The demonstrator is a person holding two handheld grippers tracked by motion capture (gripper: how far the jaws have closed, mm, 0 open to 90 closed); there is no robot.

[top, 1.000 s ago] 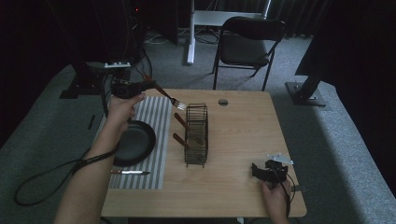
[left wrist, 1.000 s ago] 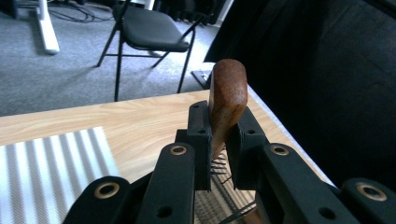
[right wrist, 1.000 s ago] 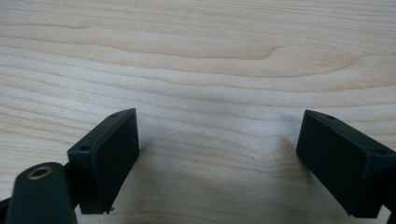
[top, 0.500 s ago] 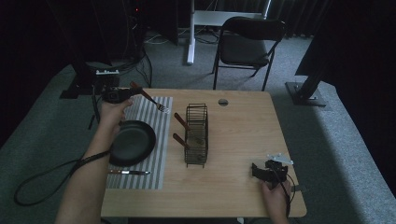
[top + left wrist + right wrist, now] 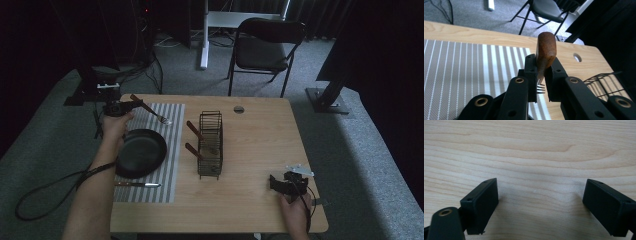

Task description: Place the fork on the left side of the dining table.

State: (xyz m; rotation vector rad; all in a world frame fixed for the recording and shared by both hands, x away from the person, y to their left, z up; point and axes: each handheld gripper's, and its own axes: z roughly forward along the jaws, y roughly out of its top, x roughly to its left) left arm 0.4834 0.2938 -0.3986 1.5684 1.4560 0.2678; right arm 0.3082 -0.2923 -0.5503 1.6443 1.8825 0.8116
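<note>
Left gripper point(image 5: 540, 75) jaws clamp a fork point(image 5: 545, 53) (wooden handle); right gripper point(image 5: 540, 206) jaws stand apart.

The fork point(image 5: 543, 65) tines sit mostly hidden behind the left tongs point(image 5: 540, 72).

A dim studio or lab set up for recording, not a home: a pale wooden bench point(image 5: 260, 150) stands alone on grey carpet point(image 5: 350, 125), ringed by black curtains point(image 5: 385, 40), with a black folding chair point(image 5: 267, 45), loose floor cables point(image 5: 145, 65) and a black metal stand foot point(image 5: 327, 97).
</note>
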